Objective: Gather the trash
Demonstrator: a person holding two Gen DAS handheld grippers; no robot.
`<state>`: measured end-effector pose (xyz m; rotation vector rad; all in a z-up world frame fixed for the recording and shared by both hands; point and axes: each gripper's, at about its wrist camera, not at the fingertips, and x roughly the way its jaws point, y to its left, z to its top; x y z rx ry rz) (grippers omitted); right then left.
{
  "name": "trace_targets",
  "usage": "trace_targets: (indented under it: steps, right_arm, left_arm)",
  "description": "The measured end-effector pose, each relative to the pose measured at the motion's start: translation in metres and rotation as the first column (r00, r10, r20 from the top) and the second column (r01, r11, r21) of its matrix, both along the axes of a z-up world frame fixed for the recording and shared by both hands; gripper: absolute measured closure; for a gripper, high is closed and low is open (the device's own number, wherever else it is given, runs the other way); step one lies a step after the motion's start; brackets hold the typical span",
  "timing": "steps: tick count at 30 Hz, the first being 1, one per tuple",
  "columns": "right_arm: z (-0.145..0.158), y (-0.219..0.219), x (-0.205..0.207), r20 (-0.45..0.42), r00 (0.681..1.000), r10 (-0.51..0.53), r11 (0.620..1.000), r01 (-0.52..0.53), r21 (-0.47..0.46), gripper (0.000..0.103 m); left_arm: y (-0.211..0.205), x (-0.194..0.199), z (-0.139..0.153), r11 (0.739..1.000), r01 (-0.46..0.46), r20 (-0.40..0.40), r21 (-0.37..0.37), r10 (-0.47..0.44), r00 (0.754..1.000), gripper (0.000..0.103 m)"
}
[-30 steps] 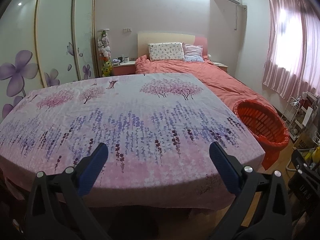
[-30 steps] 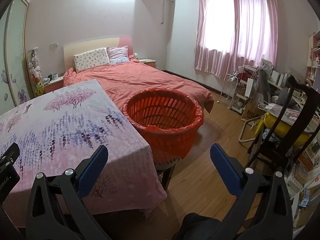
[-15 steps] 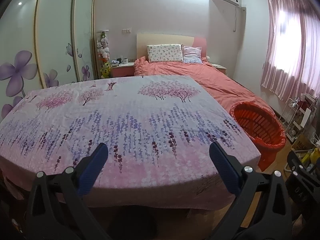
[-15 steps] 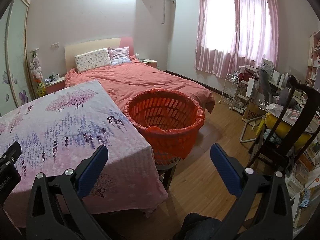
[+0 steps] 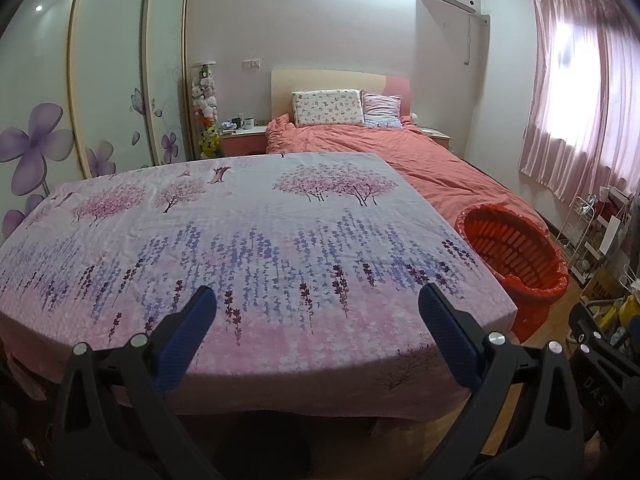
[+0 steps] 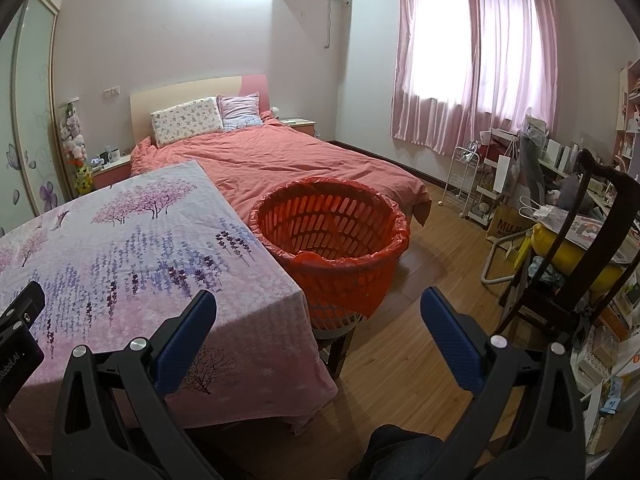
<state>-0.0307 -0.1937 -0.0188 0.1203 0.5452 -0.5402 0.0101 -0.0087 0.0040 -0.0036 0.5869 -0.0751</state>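
Surface (image 5: 248, 240): covered by floral cloth (image 6: 132, 248), draped over edges. Orange basket (image 6: 332, 232) just beside its right edge.

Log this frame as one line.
left gripper: open, empty | right gripper: open, empty | basket: beside table | trash: none visible

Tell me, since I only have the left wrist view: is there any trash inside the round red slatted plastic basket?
Observer: In the right wrist view, no trash shows inside the round red slatted plastic basket, but its bottom is hidden.
Operator: Is the right gripper holding anything?
Observer: No. The right gripper is open and empty.
Operator: Is the basket on the floor?
Observer: No, it is raised on a dark-legged stand.
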Motion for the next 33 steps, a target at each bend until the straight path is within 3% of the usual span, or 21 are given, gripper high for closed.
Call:
trace_targets:
  steps: [33]
  right_arm:
    - [0.0004, -0.0002, -0.001, 0.004, 1.0, 0.0, 1.0, 0.0, 0.0, 0.002]
  left_arm:
    - [0.0015, -0.0011, 0.0001, 1.0, 0.0, 0.002, -0.001, 0.0, 1.0, 0.004]
